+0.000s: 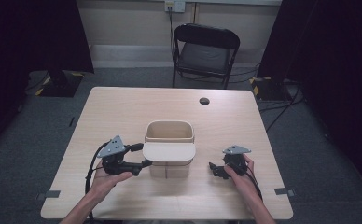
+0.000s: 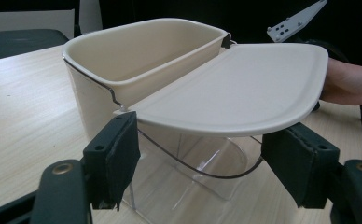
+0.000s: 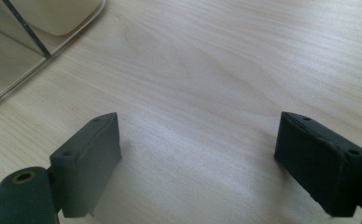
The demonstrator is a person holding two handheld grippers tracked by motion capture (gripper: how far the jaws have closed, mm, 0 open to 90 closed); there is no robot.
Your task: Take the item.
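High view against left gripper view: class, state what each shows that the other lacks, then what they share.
High view alone: the folding chair beyond the table, and the left gripper seen from outside. Left gripper view alone: the clear base under the bin, seen between open jaws. Shared: the cream bin, its flat lid and the wooden table.

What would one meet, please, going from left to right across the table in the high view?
Left claw → cream bin with its flat lid → right claw
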